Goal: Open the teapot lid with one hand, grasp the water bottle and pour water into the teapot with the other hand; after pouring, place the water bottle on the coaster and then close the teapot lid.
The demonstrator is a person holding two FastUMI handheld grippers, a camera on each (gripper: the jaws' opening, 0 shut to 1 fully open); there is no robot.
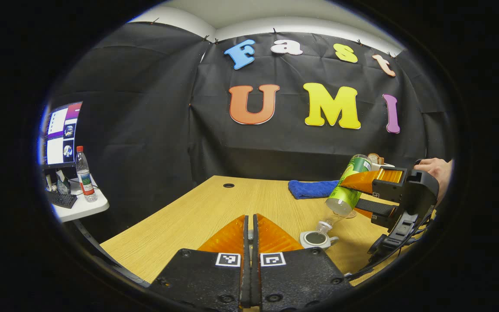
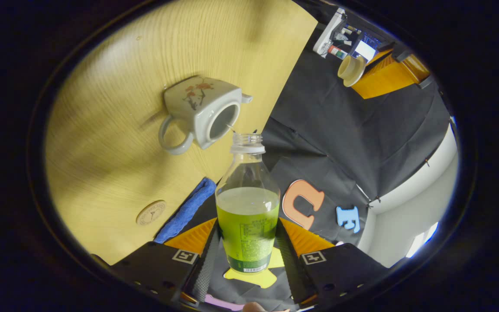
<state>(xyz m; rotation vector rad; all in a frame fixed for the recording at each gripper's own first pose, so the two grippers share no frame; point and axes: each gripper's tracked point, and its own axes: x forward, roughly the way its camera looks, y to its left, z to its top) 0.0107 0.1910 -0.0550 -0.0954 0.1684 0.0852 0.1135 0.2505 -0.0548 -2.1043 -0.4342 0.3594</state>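
Observation:
My right gripper (image 2: 247,227) is shut on a clear water bottle (image 2: 247,208) with a green label and no cap. The bottle is tipped, its mouth just above the open top of the white teapot (image 2: 202,112). In the left gripper view the tilted bottle (image 1: 348,186) hangs over the teapot (image 1: 316,239), with the right gripper (image 1: 364,193) around its body. My left gripper (image 1: 251,219) has its fingers pressed together. In the right gripper view it (image 2: 358,73) holds the cream teapot lid (image 2: 350,69) off to the side. A round coaster (image 2: 150,212) lies on the wooden table.
A blue cloth (image 1: 312,188) lies at the table's far side, near the coaster. A hand (image 1: 435,167) holds the right gripper. Left of the table, a white side table (image 1: 82,208) carries a monitor (image 1: 61,134), a keyboard and another bottle (image 1: 85,175).

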